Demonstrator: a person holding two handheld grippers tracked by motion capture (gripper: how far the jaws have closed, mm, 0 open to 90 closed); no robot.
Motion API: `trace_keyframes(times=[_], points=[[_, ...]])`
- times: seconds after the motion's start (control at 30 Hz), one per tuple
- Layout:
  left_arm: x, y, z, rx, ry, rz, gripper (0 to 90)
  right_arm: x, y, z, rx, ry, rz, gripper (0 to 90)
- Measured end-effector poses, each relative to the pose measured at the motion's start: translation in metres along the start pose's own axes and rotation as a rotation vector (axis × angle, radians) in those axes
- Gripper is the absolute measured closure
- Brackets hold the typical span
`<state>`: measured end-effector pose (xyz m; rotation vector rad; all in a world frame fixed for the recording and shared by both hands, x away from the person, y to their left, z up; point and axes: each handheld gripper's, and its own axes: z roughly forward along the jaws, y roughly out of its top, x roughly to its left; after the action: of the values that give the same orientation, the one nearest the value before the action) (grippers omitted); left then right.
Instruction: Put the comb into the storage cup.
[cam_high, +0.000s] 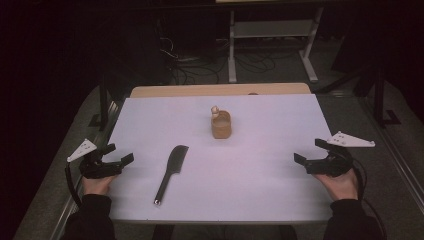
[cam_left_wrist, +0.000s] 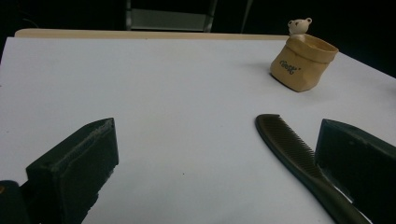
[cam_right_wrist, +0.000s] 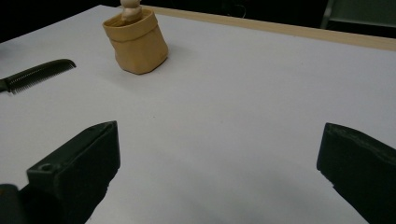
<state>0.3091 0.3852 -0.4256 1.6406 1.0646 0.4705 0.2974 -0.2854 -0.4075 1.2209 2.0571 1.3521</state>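
My white counter (cam_high: 260, 175) carries a tan bag-shaped pot (cam_high: 221, 125) at its middle and a dark comb (cam_high: 170, 171) nearer my left tool (cam_high: 120, 153). My right tool (cam_high: 310, 151) and left both gape wide, holding nothing.

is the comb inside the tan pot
No, the comb lies flat on the white table, apart from the pot and nearer the person.

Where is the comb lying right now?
In the high view the black comb lies flat on the white table, left of centre, between the open left gripper and the tan bear pot, touching neither.
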Motion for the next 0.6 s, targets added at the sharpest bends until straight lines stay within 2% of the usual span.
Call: trace_keyframes(times=[0.3,0.6], points=[[-0.0004,0.0012,-0.0011,-0.026,-0.005,-0.007,0.0,0.0028,-0.002,-0.0003,0.006,0.011,-0.006,0.0],[-0.0019,0.0023,-0.0003,-0.019,-0.025,-0.006,0.0,0.0044,-0.0031,-0.0002,0.009,0.017,-0.005,0.0]])
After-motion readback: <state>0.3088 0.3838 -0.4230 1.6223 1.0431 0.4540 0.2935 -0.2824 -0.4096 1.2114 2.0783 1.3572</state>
